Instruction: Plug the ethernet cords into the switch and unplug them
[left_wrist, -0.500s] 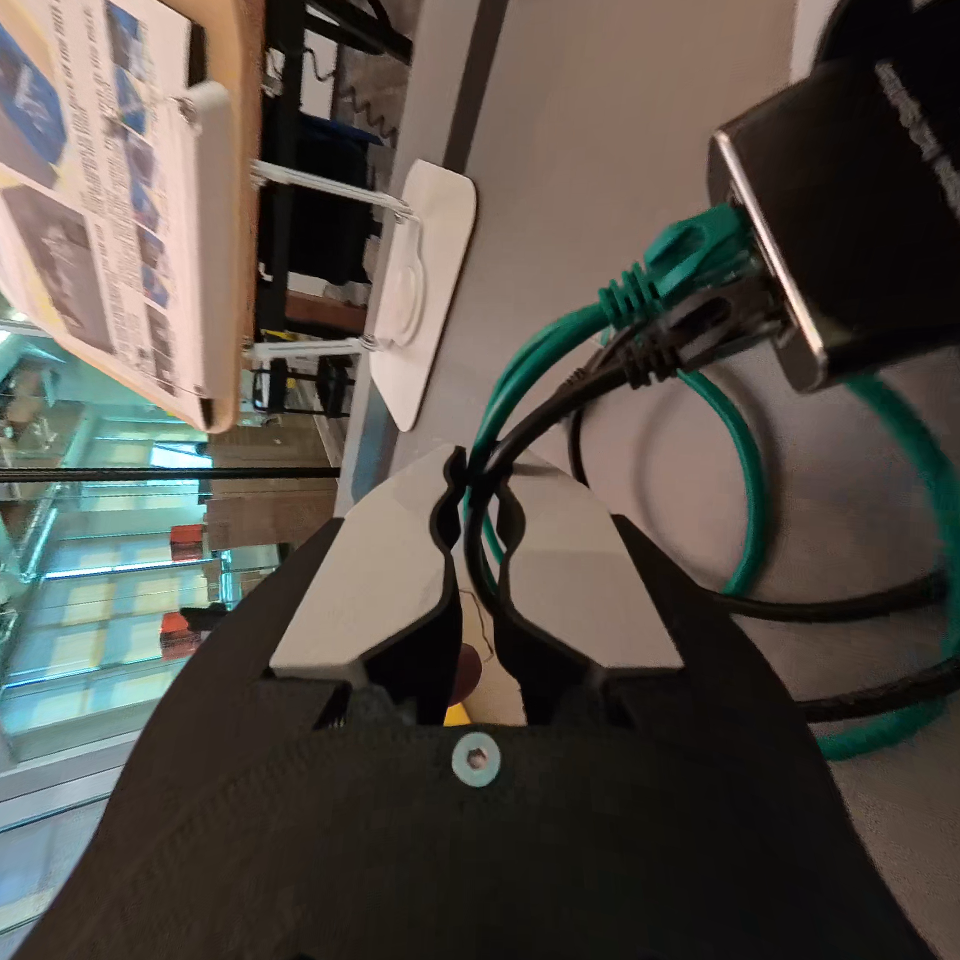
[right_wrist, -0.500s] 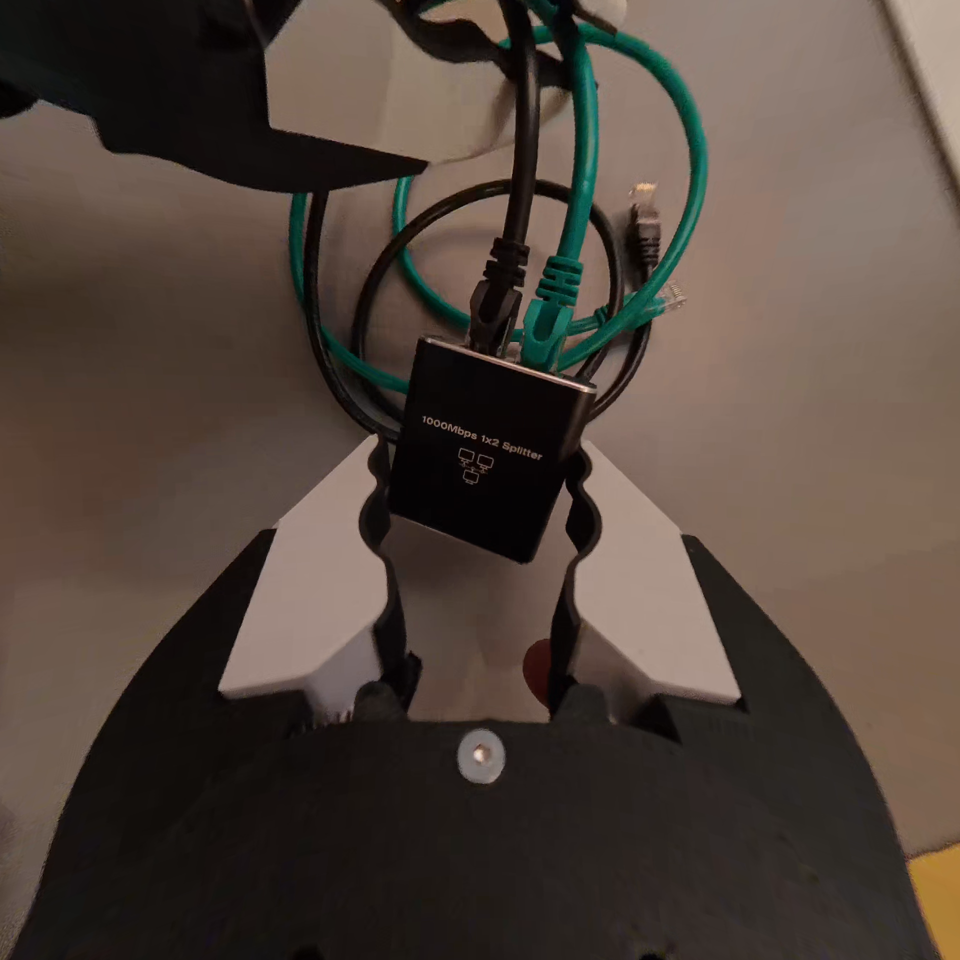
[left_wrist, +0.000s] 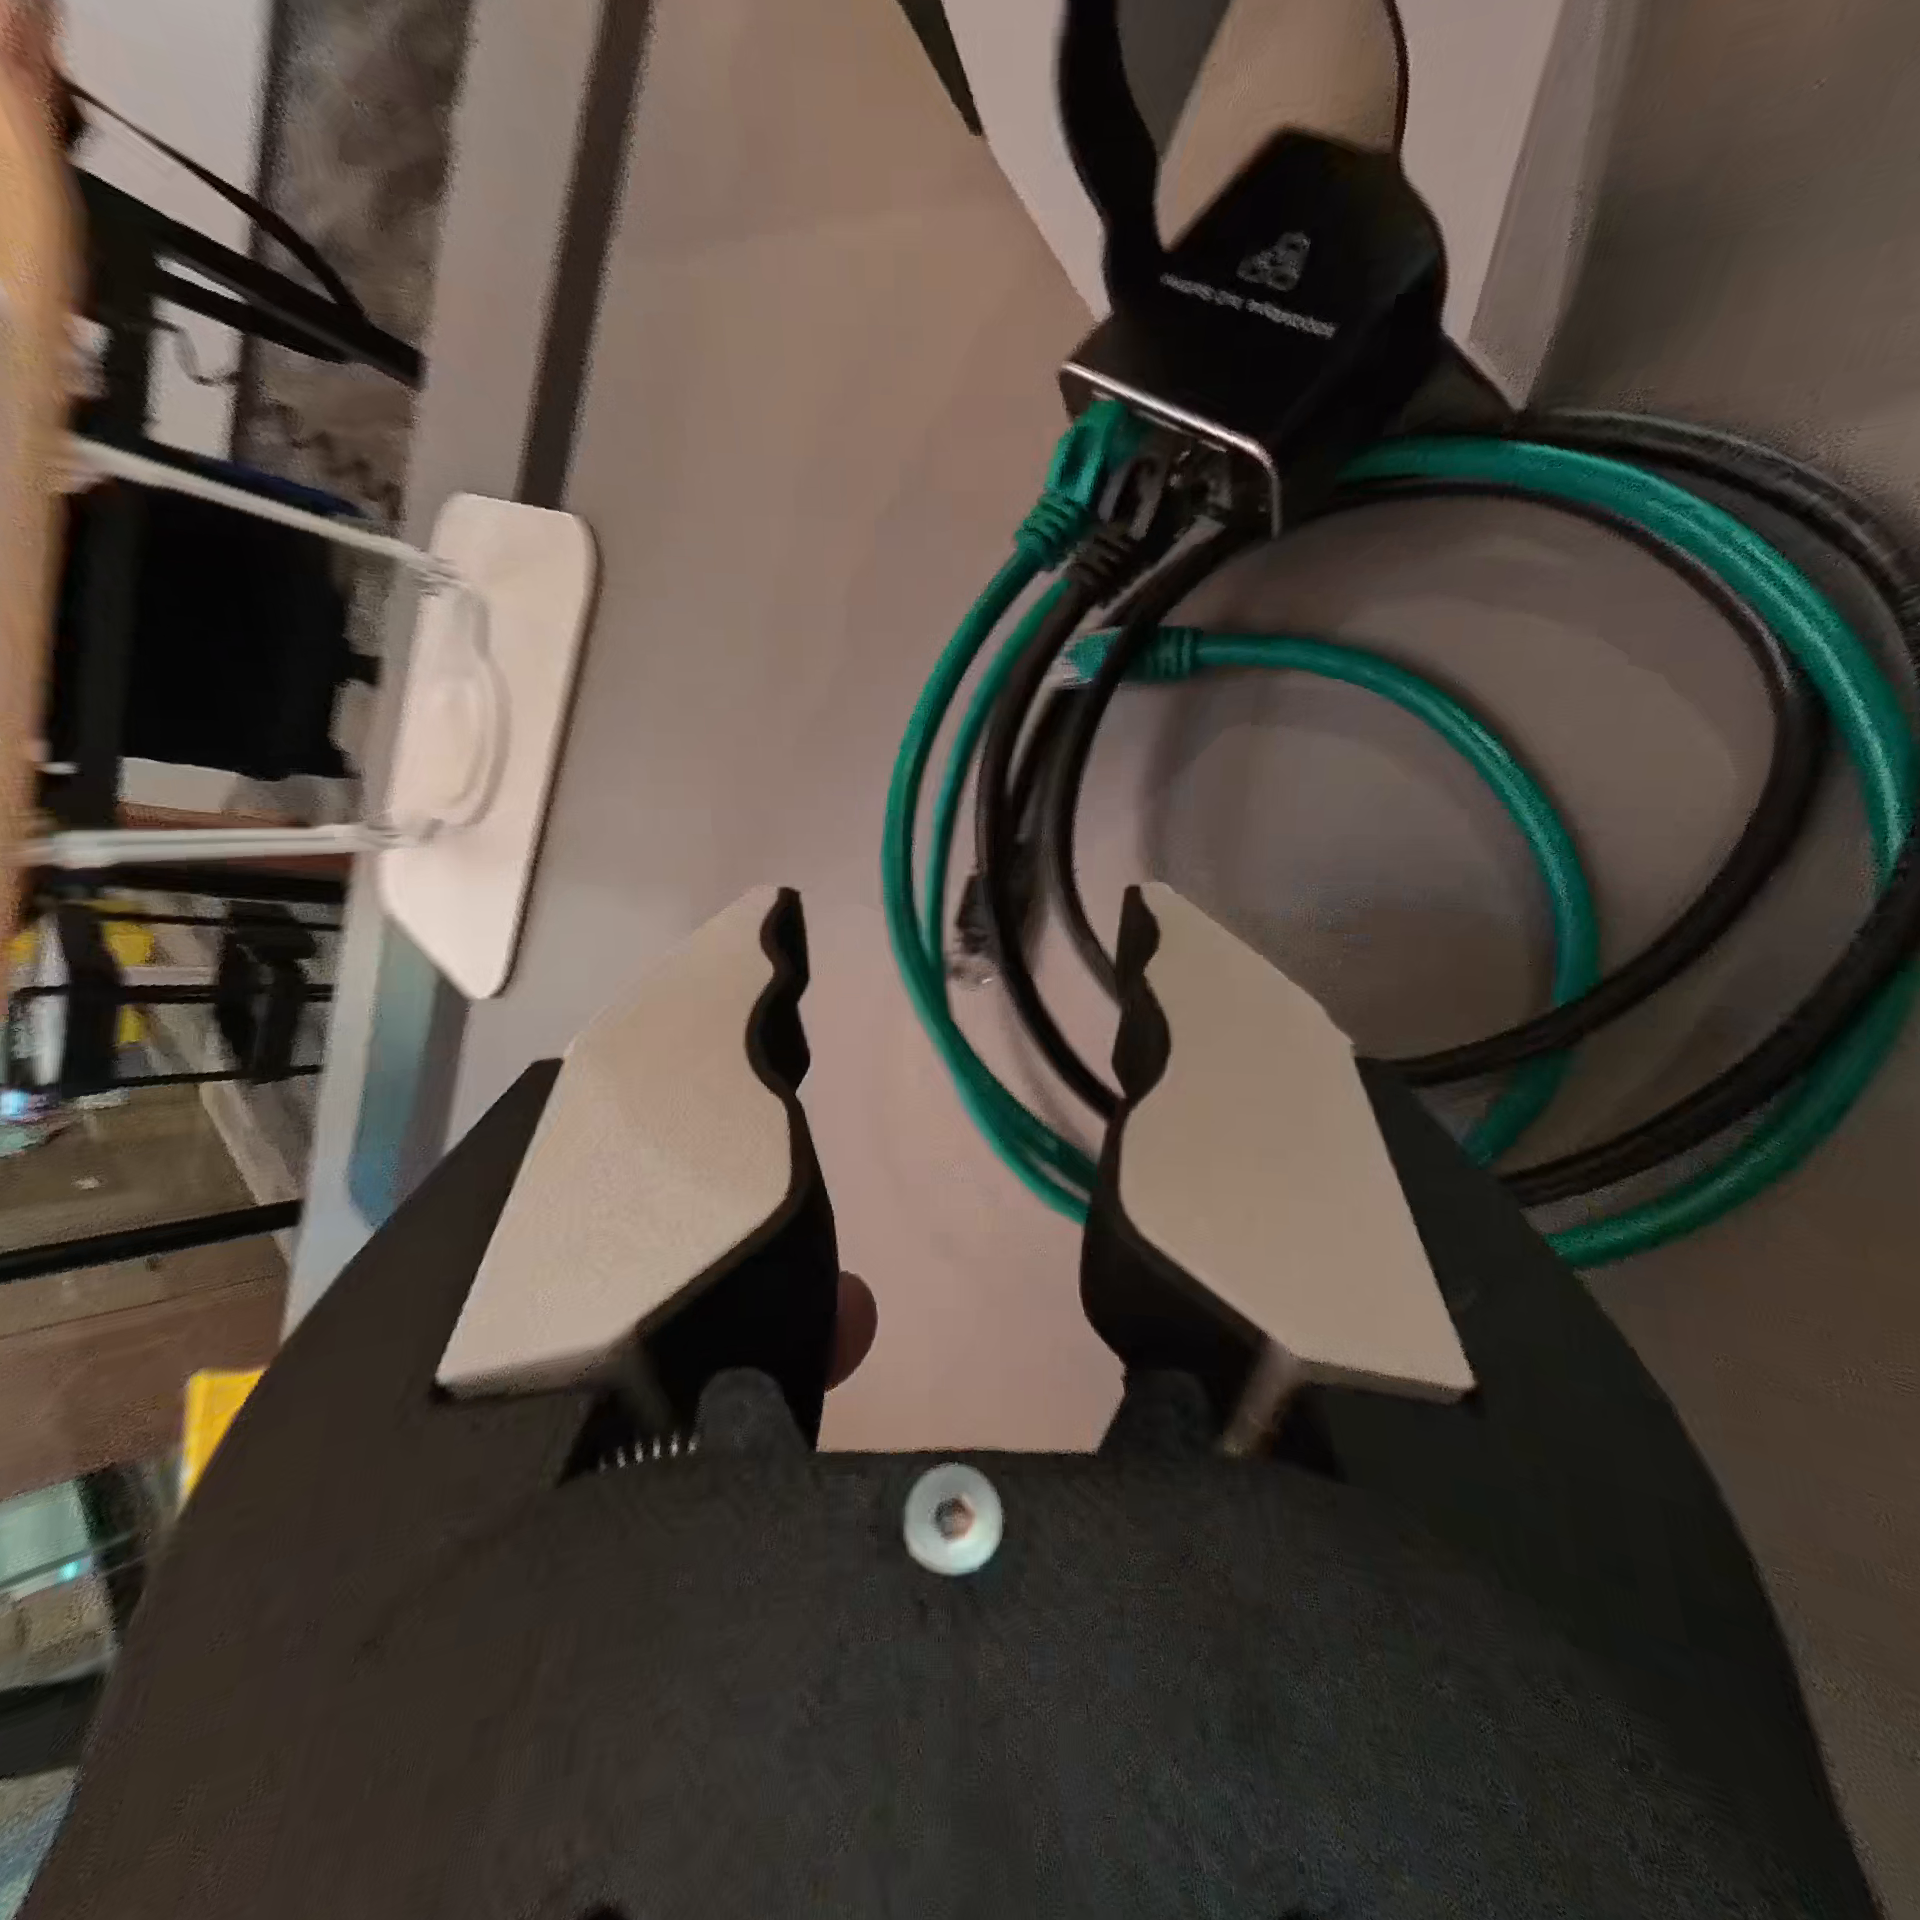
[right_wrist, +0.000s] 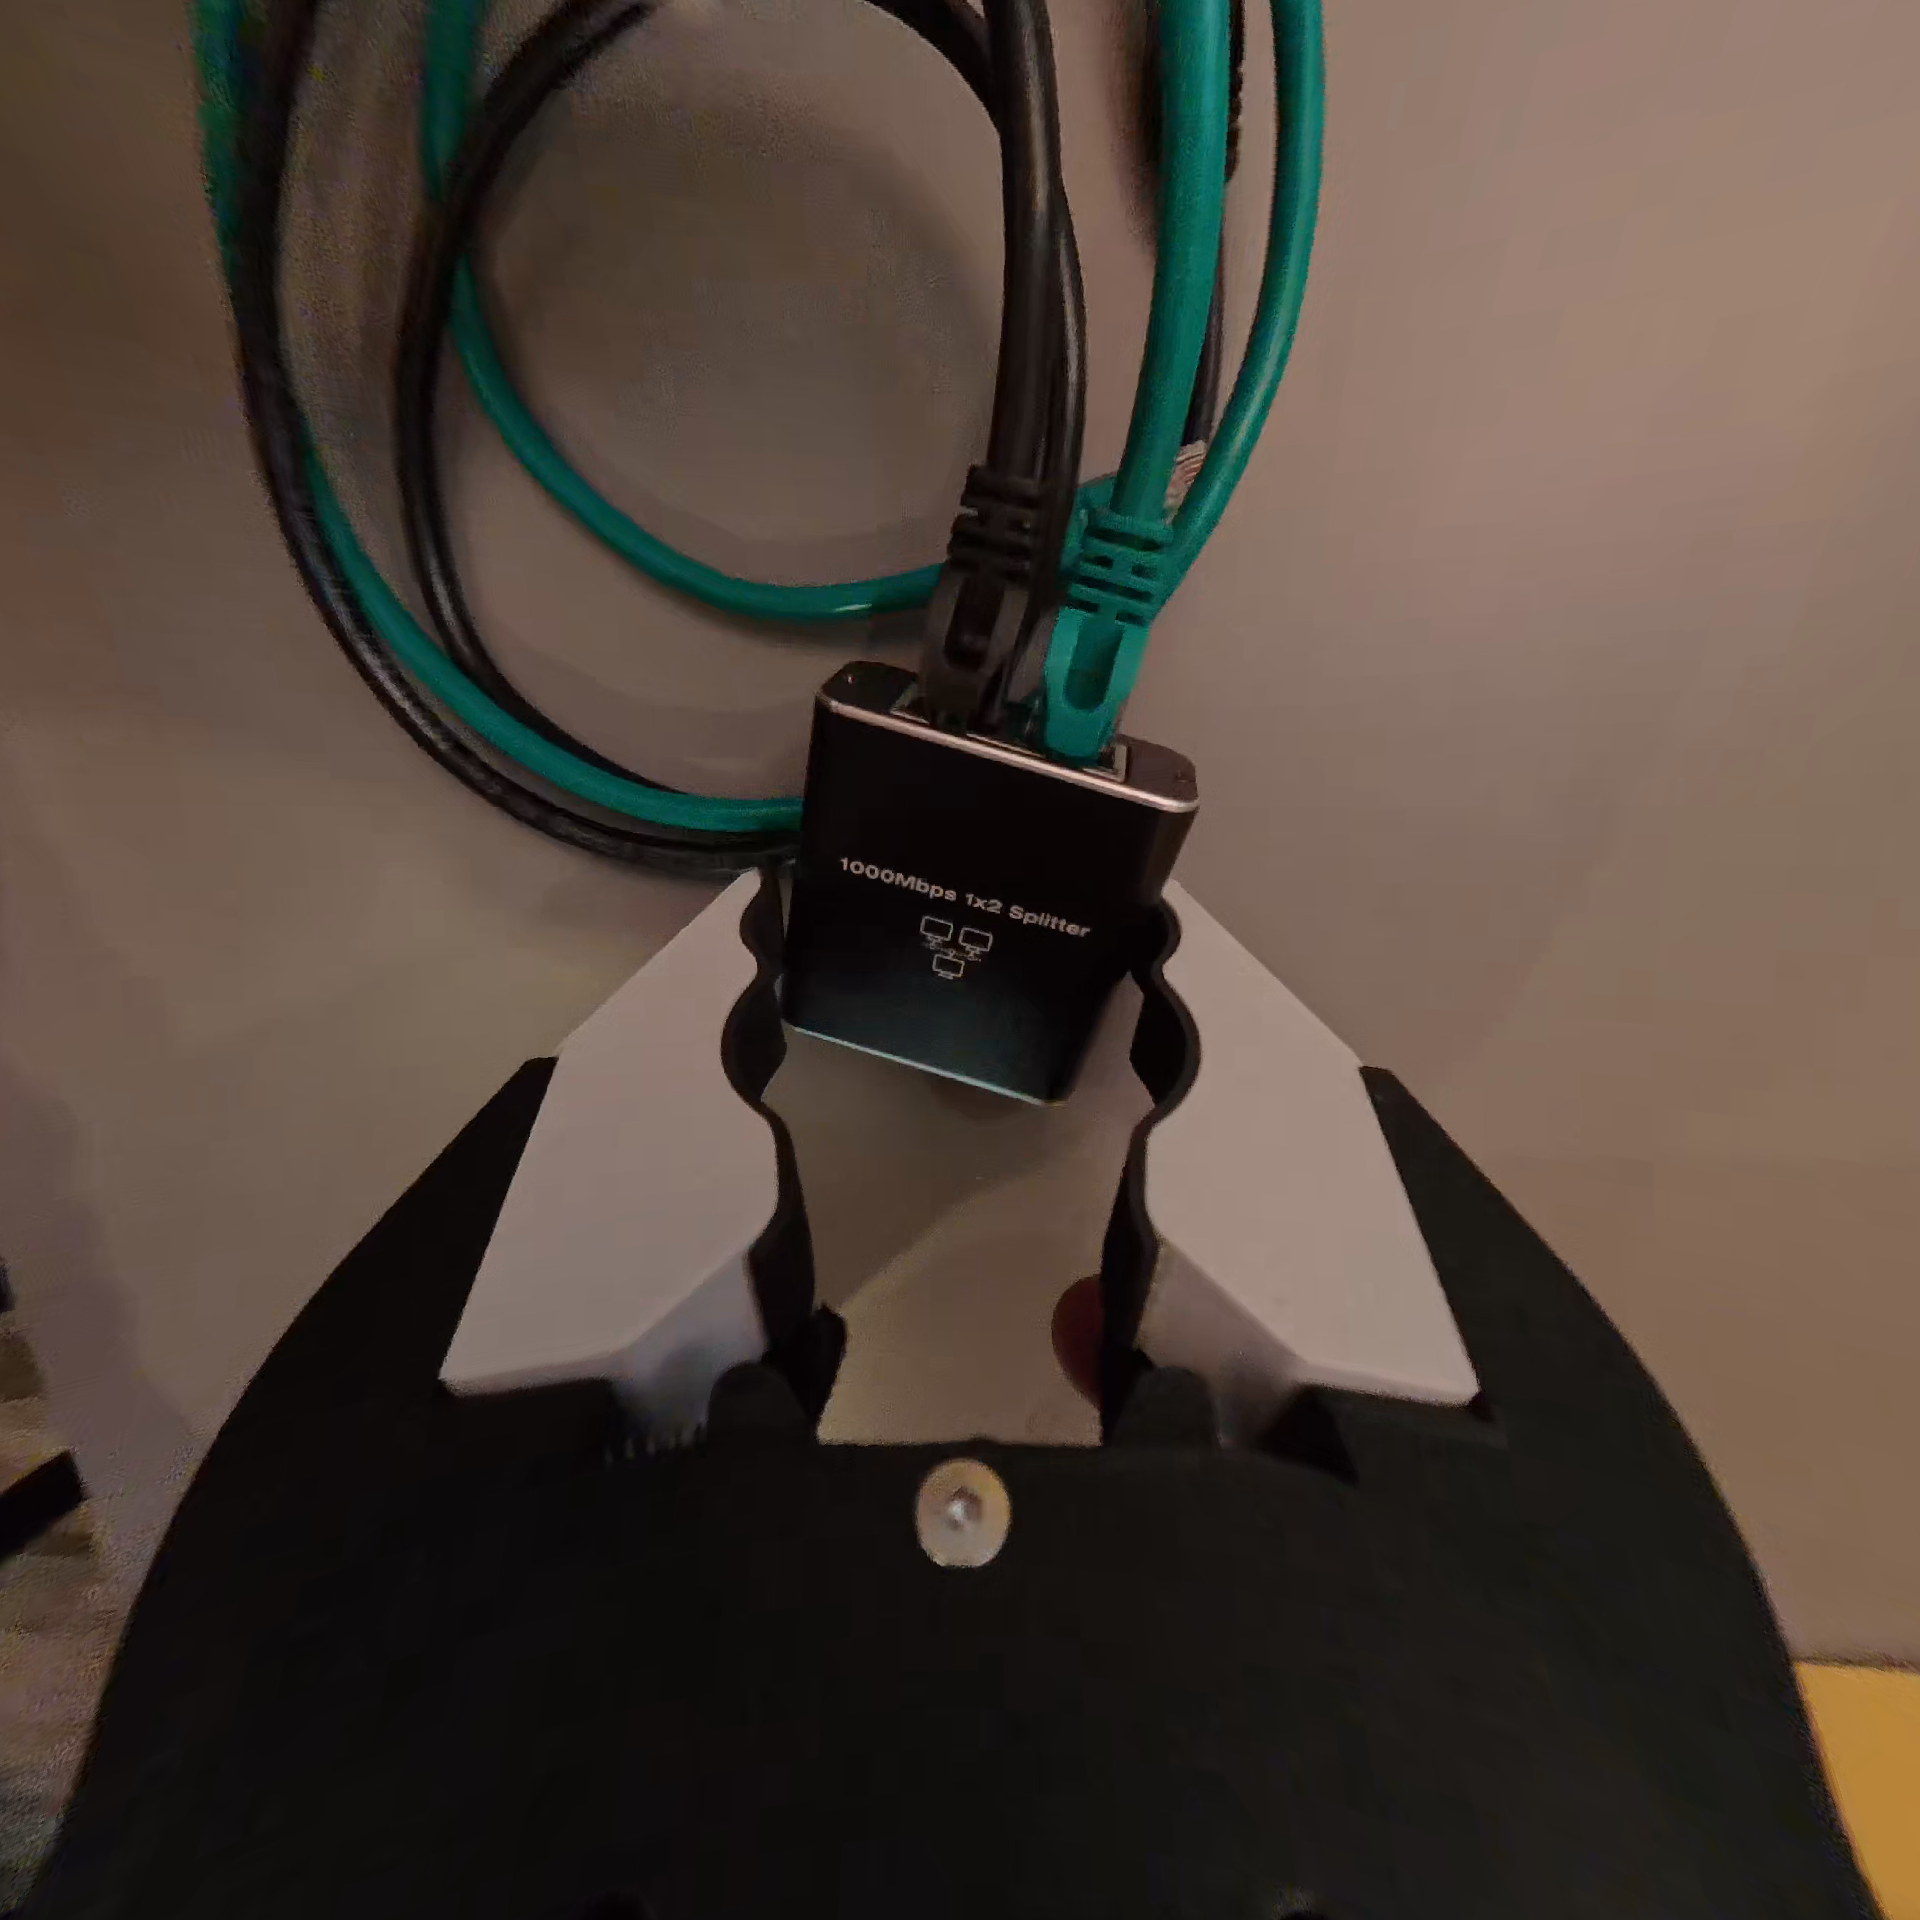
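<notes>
My right gripper (right_wrist: 961, 914) is clamped on the switch (right_wrist: 987, 894) — the small black box sits between the two fingertips, its near end reaching a short way into the gap and its ported end pointing away from me, slightly skewed to the right. Into that far end go two plugs side by side: the black cord (right_wrist: 1023, 343) on the left and the green cord (right_wrist: 1184, 343) on the right, both seated in their ports. From there the cords run up and out of my right wrist view, then loop round on the grey table (right_wrist: 1558, 520) to the left of the switch, green and black coils lying against each other. My left gripper (left_wrist: 961, 935) stands wide apart and holds nothing; its fingers hover over the table with the near side of the cord loops passing just ahead of and under the right fingertip (left_wrist: 1195, 1039). From the left wrist view the switch (left_wrist: 1278, 312) lies well ahead and to the right, pinched by the other gripper, and a loose green plug (left_wrist: 1091, 660) lies free inside the coil, not in any port. Farther left a white stand (left_wrist: 488, 738) rests near the table edge — that view is rather blurred.
</notes>
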